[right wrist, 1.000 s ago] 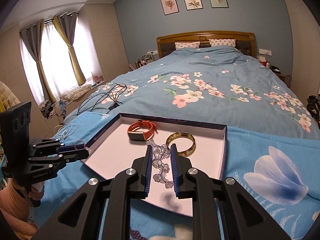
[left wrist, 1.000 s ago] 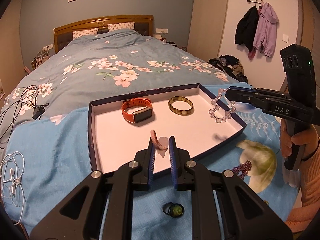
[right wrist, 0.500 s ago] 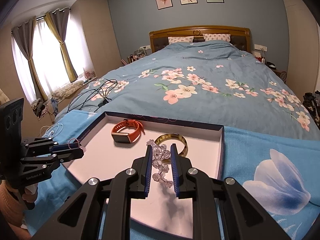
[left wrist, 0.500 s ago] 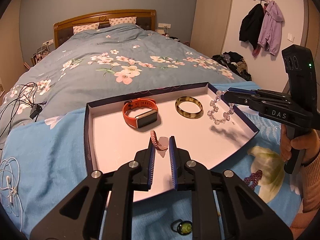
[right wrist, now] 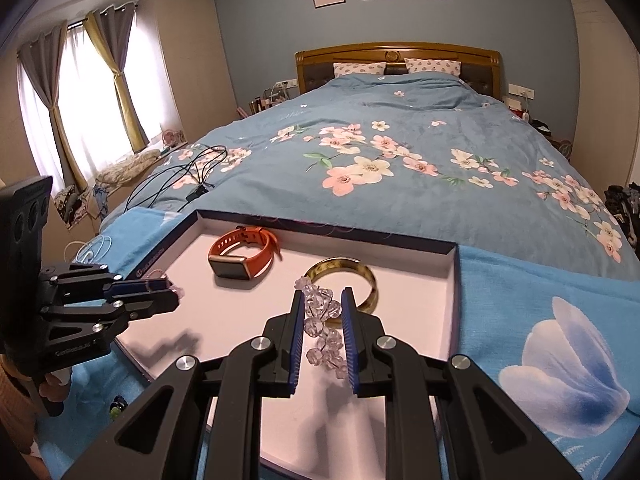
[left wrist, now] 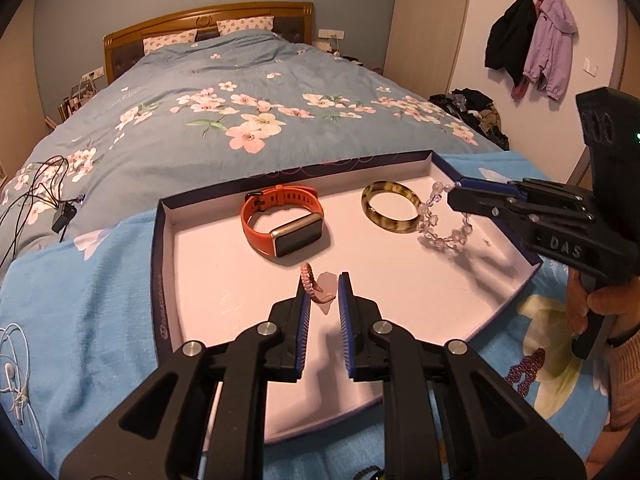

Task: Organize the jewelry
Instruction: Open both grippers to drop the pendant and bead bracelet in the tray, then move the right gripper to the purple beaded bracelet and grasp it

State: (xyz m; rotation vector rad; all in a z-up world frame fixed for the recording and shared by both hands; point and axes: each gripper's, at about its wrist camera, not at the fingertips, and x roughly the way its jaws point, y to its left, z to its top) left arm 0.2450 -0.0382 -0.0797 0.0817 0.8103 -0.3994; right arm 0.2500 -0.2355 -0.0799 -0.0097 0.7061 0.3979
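On the bed: a shallow tray [left wrist: 158, 280] with dark blue walls and a pale pink floor lies on a light blue flowered blanket [left wrist: 80, 308], at the foot of a grey-blue quilt [right wrist: 400, 128] printed with pink blossoms.
Left claw [left wrist: 323, 300]: clenched on a pink braided cord bracelet [left wrist: 310, 286] with a pale translucent stone; the loop stands up between the blue pads, over the near middle of the tray.
Right claw [right wrist: 322, 320]: clenched on a clear crystal bead bracelet [right wrist: 320, 320]; the faceted, glassy beads hang in a loop from the tips, over the right part of the tray just beside the bangle. Whether the beads touch the tray floor cannot be told.
Smartwatch [left wrist: 282, 224]: orange strap buckled into a ring, silver case, dark rectangular screen; lies on the tray floor toward the far side.
Bangle [left wrist: 390, 206]: rigid ring, amber-olive with dark mottling; lies flat to the right of the smartwatch, apart from it.
Dark purple bead piece [left wrist: 524, 370]: lies on the blanket outside the tray's right wall.
Green-stoned ring [right wrist: 116, 406]: small, dark-rimmed; on the blanket near the tray's front left corner.
Cables: black wires [right wrist: 188, 178] on the quilt, white earphones [left wrist: 12, 372] on the blanket.
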